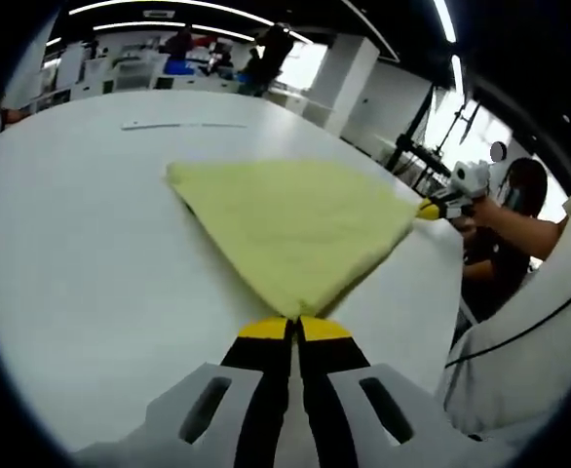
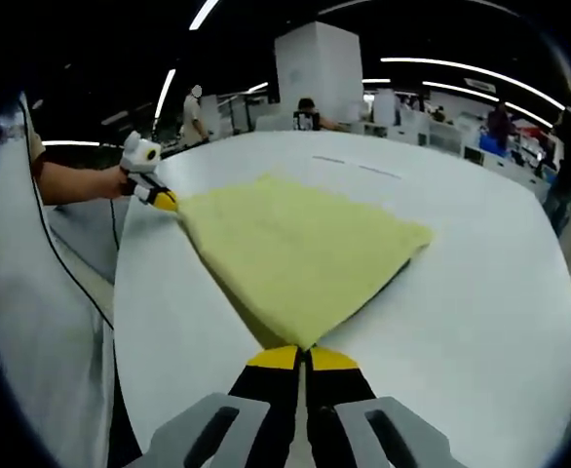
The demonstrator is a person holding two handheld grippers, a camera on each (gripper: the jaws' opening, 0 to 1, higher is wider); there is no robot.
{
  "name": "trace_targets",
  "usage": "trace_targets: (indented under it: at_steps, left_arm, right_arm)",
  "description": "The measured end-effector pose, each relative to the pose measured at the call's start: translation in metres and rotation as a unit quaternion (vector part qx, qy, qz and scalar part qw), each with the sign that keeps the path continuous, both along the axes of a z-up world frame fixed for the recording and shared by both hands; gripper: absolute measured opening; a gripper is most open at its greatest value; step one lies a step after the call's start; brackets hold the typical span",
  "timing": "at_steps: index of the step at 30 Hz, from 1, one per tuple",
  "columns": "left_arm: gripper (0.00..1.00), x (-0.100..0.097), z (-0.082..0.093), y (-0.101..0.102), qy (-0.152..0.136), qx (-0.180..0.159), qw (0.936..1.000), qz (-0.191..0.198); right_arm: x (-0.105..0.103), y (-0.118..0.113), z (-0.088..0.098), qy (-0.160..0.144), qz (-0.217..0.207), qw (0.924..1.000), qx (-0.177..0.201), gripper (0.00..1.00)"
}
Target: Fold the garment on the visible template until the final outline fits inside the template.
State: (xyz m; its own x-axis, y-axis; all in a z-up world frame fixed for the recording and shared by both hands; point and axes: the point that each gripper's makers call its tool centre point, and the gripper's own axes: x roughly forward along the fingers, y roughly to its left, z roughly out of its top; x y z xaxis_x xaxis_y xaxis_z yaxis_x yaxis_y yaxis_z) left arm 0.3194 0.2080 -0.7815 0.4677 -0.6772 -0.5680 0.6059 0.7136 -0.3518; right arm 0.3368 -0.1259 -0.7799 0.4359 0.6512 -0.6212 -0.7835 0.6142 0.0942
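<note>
A yellow-green garment [image 1: 295, 224] lies folded flat on the white table [image 1: 81, 253], with one corner pointing at me. My left gripper [image 1: 293, 322] is shut on that near corner. My right gripper [image 1: 432, 209] comes in from the right, held by a hand, and pinches the garment's right corner. In the right gripper view the garment [image 2: 300, 258] spreads out ahead, and my right gripper [image 2: 305, 351] is shut on its nearest corner. At its left corner is my left gripper [image 2: 164, 200], also shut on the cloth.
Thin dark lines [image 1: 183, 125] mark the table beyond the garment, seen also as thin lines [image 2: 363, 168]. The table edge [image 1: 456, 292] runs close on the right, next to a person's sleeve [image 1: 529, 322]. Desks and people stand far behind.
</note>
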Motion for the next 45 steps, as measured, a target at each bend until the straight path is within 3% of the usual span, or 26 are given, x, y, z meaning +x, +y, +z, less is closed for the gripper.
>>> trace_targets:
  at_steps: [13, 45]
  left_arm:
    - [0.00, -0.017, -0.003, -0.005, 0.006, -0.004, 1.0000, -0.001]
    - [0.00, -0.026, 0.000, -0.010, 0.018, -0.007, 0.9998, -0.004]
  right_arm:
    - [-0.008, -0.004, -0.002, 0.003, -0.004, 1.0000, 0.000, 0.00]
    - [-0.016, -0.012, -0.004, 0.001, -0.009, 0.9999, -0.007, 0.00]
